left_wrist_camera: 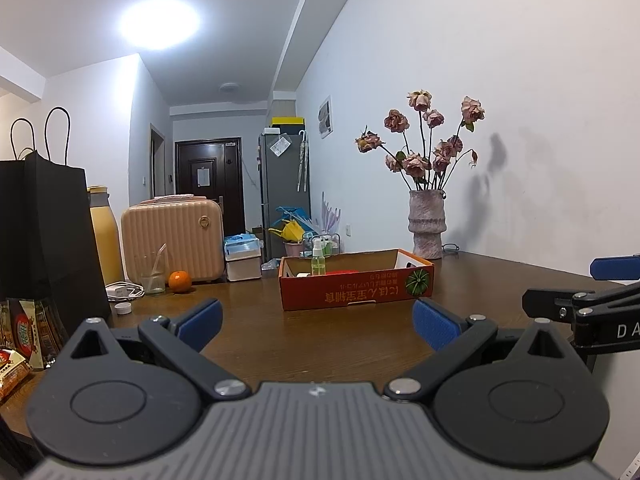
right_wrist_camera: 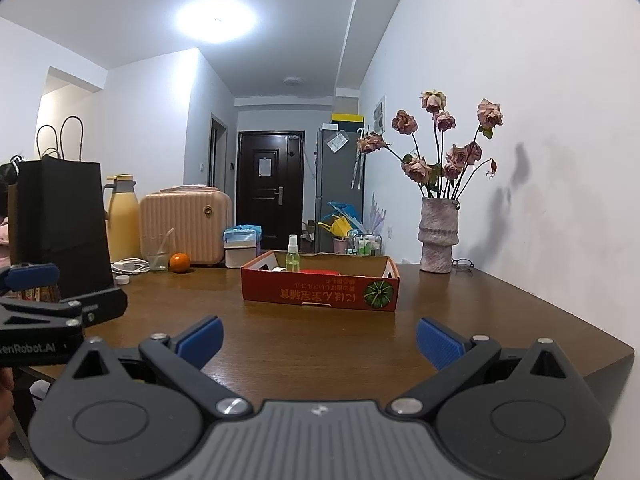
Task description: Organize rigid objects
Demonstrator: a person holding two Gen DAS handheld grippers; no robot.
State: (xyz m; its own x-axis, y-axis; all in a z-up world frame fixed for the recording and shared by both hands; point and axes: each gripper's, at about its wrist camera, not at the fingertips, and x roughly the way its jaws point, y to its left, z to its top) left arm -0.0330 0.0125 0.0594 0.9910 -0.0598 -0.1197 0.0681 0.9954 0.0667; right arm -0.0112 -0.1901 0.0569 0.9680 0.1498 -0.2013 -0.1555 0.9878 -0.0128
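- Both our claws, left gripper (left_wrist_camera: 316, 326) and right gripper (right_wrist_camera: 320, 340), gape wide, holding nothing
- Ahead, spray bottle (right_wrist_camera: 292, 255) stands upright inside cardboard box (right_wrist_camera: 320, 294): light, stiff, probably slippery; we'd pinch its body

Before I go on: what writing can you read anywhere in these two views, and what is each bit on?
"DA": on the right hand-held gripper, cut off by the frame edge.
"enRobot.AI": on the left hand-held gripper, its start cut off.
Cardboard box: yellow characters, upside down, not readable.
Snack packets: print too blurred.
Notes on the door and fridge: too small.
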